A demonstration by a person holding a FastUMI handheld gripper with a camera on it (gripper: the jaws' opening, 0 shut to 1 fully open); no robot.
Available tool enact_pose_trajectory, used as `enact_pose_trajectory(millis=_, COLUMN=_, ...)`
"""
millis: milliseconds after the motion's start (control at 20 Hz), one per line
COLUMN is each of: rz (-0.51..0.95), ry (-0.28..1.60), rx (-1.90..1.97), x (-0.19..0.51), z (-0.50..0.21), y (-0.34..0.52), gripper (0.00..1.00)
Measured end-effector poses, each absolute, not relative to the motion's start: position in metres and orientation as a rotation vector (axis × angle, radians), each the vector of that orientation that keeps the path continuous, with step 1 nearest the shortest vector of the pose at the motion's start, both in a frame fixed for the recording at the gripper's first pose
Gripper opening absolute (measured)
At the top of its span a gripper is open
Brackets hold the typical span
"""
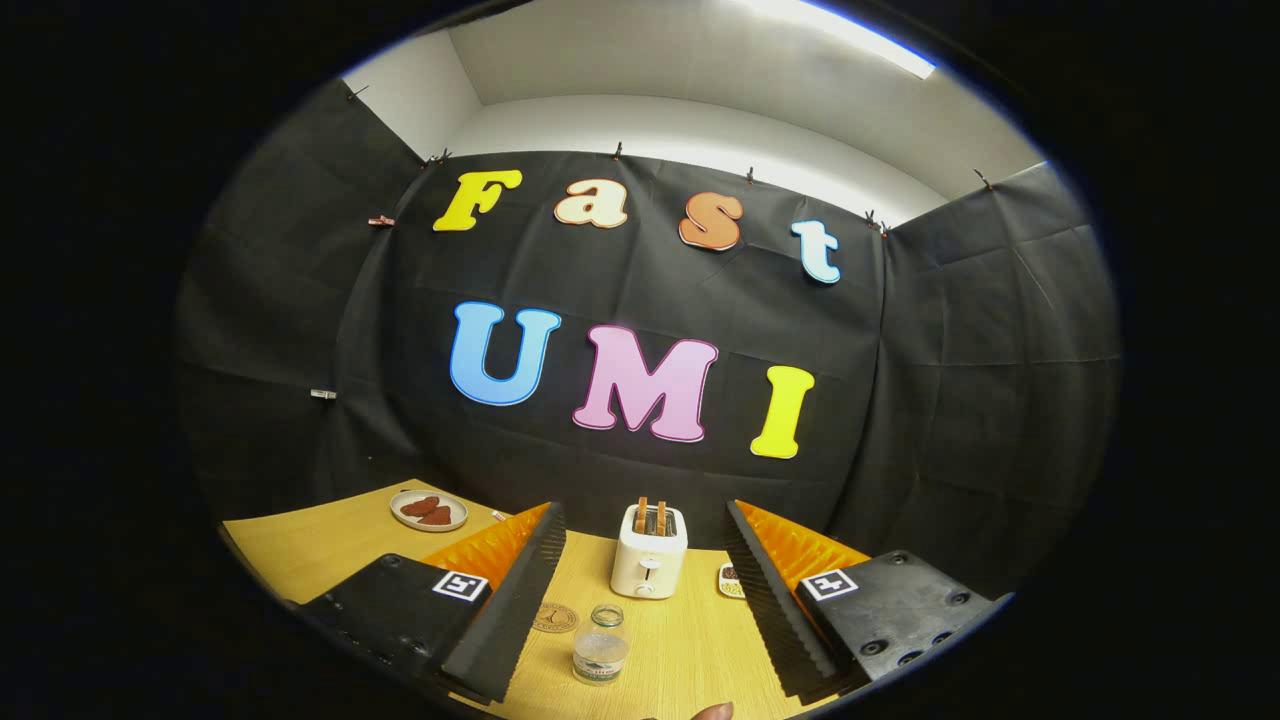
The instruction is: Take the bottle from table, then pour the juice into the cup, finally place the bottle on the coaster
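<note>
Looking along my gripper, I see its two fingers spread wide and holding nothing above the wooden counter. Between the fingers, just ahead, stands the small clear bottle, with the glass cup right behind it and the round coaster just beside them by my left finger. Beyond them a white toaster holds two slices, and a plate lies well off past the left finger.
</note>
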State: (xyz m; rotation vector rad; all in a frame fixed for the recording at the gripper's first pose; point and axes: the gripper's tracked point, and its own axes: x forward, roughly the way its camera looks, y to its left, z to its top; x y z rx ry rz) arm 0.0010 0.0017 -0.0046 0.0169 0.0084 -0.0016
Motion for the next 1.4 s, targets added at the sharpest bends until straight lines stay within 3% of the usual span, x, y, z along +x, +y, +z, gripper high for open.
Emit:
enact_pose_trajectory(millis=600, rz=0.027, ry=0.006, rx=0.066, x=0.0, z=-0.027, y=0.008, gripper=0.97)
enact_pose_trajectory(millis=1400, rz=0.046, ry=0.146, rx=0.144, x=0.019, z=-0.234, y=0.03, gripper=0.97)
